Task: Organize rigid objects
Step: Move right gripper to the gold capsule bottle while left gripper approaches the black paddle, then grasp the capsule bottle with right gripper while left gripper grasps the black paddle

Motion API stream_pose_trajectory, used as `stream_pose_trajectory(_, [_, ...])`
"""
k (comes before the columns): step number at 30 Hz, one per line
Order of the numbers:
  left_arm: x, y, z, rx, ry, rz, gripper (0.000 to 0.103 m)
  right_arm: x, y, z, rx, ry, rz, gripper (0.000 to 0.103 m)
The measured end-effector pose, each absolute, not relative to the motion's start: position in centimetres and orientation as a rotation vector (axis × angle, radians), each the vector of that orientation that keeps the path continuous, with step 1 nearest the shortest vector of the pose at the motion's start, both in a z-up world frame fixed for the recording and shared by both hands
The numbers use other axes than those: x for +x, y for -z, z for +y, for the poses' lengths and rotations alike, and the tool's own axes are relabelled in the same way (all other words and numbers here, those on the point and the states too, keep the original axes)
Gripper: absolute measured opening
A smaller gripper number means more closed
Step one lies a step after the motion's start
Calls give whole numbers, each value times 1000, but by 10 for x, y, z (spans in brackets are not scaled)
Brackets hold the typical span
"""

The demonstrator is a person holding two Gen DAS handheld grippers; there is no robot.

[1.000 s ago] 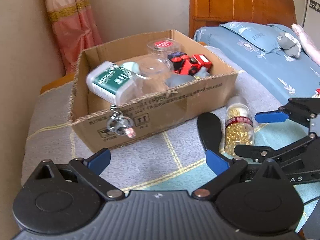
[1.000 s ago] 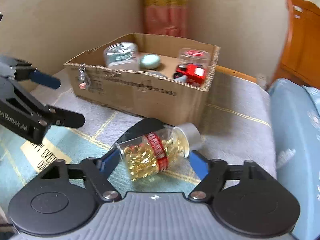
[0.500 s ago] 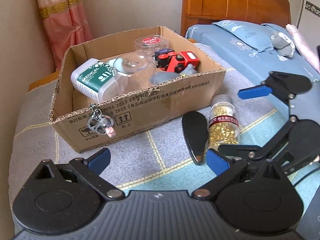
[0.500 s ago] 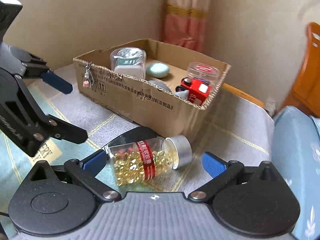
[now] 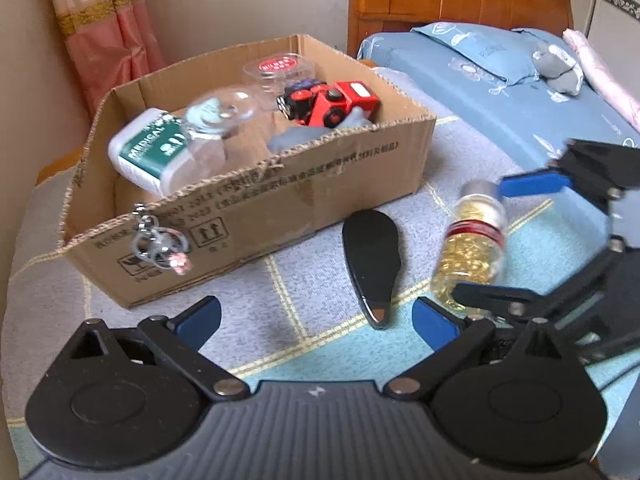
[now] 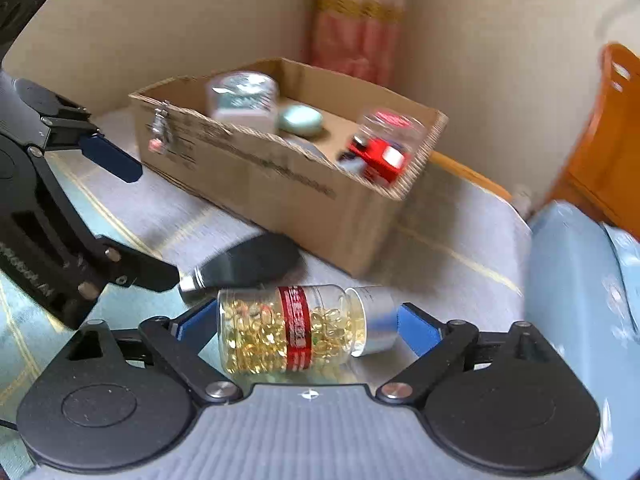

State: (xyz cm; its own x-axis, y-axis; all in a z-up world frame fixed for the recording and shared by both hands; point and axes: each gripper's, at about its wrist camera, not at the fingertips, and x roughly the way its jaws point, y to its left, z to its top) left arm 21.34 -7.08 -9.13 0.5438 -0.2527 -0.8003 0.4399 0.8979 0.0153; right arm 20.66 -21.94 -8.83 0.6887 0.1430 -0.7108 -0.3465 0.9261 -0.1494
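Note:
A clear bottle of golden capsules (image 6: pixel 292 330) with a red band and a silver cap lies on its side on the checked cloth. My right gripper (image 6: pixel 306 324) straddles it lengthwise, one blue pad at the base and one at the cap. Its jaws are closing and the pads do not clearly press. In the left wrist view the bottle (image 5: pixel 474 244) sits between the right gripper's fingers (image 5: pixel 484 240). My left gripper (image 5: pixel 316 318) is open and empty, short of a black paddle-shaped object (image 5: pixel 372 252). The cardboard box (image 5: pixel 304 204) stands behind.
The box holds a white medical container (image 5: pixel 148 148), a clear jar (image 5: pixel 218 120), a red toy car (image 5: pixel 332 104) and a red-lidded tub (image 5: pixel 280 68). A keyring (image 5: pixel 160 240) hangs on its front wall. A bed (image 5: pixel 500 92) lies right; wall and curtain (image 5: pixel 104 28) behind.
The right jaws spread wide, then began narrowing, and the bottle now lies straight across between the pads instead of slanted. The left gripper shifted slightly, so box and paddle look nearer.

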Motion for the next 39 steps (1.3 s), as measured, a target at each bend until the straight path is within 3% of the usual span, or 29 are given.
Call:
stream_pose_trajectory(12, [224, 116, -72, 207, 334, 925, 102, 174, 89, -232, -73, -186, 761, 95])
stream_pose_trajectory(24, [224, 114, -35, 214, 111, 886, 102, 174, 90, -226, -85, -167, 761, 95])
stream_pose_trajectory(39, [226, 115, -95, 110, 248, 972, 102, 168, 102, -228, -91, -178, 786, 97])
